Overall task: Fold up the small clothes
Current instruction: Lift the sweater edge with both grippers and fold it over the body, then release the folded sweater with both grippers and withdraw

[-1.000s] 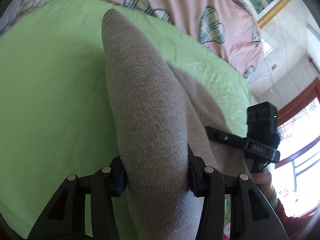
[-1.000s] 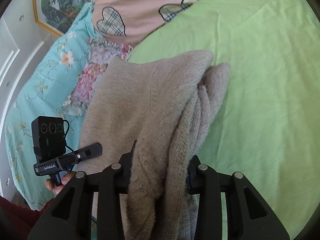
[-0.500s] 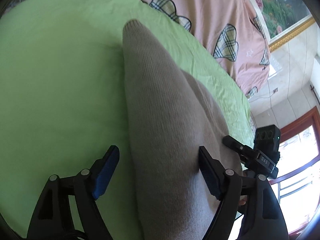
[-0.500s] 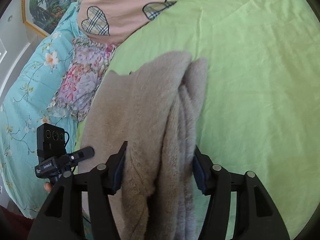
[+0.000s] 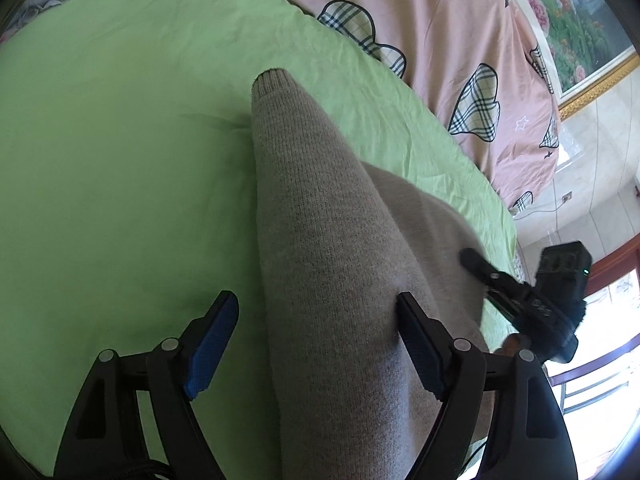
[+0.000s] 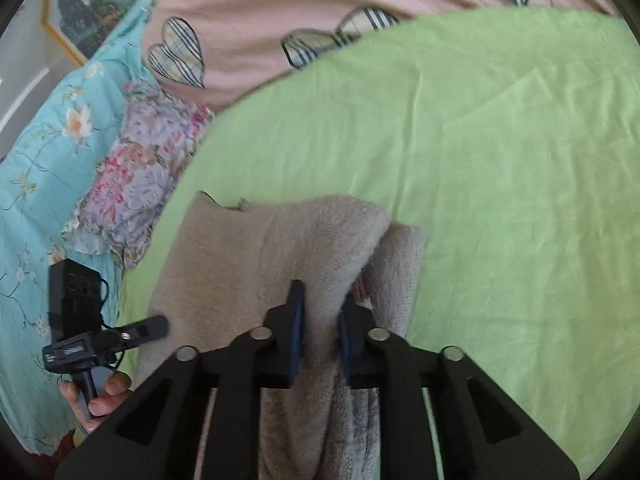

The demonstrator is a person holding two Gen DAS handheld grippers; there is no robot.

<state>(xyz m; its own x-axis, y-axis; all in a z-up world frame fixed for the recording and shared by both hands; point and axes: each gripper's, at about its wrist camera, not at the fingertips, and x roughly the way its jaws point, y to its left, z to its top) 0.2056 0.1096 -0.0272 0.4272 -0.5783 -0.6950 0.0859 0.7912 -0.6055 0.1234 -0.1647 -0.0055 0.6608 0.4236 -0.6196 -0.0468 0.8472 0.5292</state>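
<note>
A beige knit garment (image 5: 328, 264) lies on the green sheet (image 5: 120, 160). In the left wrist view one long folded part runs away from me between the fingers. My left gripper (image 5: 316, 308) is open, its blue pads apart, with the knit lying between them. In the right wrist view my right gripper (image 6: 320, 308) is shut on a bunched fold of the same beige garment (image 6: 240, 264), just above the green sheet (image 6: 500, 180). The other gripper shows at the edge of each view, at the right (image 5: 532, 304) and at the left (image 6: 100, 336).
A pink quilt with plaid hearts (image 5: 460, 60) lies along the far side of the sheet. A floral cloth (image 6: 136, 176) and a turquoise flowered cover (image 6: 40, 168) lie at the left. A framed picture (image 5: 568, 16) hangs on the wall, and a window is at the right.
My left gripper let go of the knit fold and opened wide. My right gripper opened half a second ago and has since closed on the bunched fold.
</note>
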